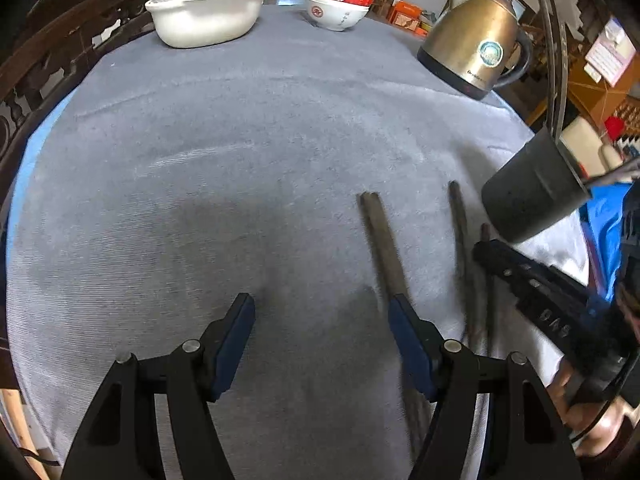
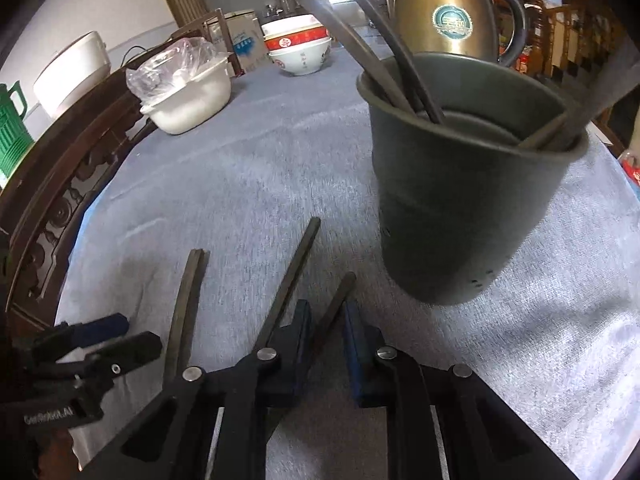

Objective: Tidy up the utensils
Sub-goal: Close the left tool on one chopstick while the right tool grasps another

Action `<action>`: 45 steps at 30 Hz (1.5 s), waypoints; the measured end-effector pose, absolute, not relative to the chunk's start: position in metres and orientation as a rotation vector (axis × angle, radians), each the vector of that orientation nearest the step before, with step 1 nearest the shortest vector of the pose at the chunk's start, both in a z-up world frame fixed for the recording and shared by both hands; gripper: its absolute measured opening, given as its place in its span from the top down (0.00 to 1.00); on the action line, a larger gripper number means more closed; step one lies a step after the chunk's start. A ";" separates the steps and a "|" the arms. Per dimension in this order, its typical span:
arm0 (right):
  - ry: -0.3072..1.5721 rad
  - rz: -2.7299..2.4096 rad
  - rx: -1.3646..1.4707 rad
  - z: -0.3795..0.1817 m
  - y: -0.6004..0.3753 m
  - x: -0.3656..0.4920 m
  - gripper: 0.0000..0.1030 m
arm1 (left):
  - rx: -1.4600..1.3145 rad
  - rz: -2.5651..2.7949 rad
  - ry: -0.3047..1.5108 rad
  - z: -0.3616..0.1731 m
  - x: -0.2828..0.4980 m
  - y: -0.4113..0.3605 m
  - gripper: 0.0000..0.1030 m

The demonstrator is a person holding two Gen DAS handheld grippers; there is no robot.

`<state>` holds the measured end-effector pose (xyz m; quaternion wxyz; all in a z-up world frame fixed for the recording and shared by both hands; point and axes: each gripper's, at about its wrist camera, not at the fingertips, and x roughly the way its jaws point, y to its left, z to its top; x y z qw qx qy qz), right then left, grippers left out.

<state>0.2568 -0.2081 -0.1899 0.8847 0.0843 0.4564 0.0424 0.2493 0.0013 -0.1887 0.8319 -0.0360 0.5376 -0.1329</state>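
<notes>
Left gripper (image 1: pixel 321 312): fingers spread wide at the bottom of its own view, blue pads facing inward, nothing between them; also seen at lower left of the right wrist view (image 2: pixel 128 334), fingers parted there too. Right gripper (image 2: pixel 328 320): fingers drawn close together at bottom centre, blue pads pinching a thin dark chopstick (image 2: pixel 334 312) that runs up out of the gap. Seen from the left wrist view, right gripper at lower right (image 1: pixel 486 250), black body angled toward upper left, bare hand (image 1: pixel 592 420) behind it.
</notes>
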 end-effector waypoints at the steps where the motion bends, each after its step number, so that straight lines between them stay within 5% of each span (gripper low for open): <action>1: 0.951 0.091 0.171 -0.190 -0.209 0.255 0.84 | -0.072 -0.273 1.141 -0.189 0.249 0.004 0.32; 45: 0.944 0.145 0.205 -0.191 -0.222 0.239 0.83 | -0.010 -0.276 1.164 -0.192 0.272 -0.010 0.32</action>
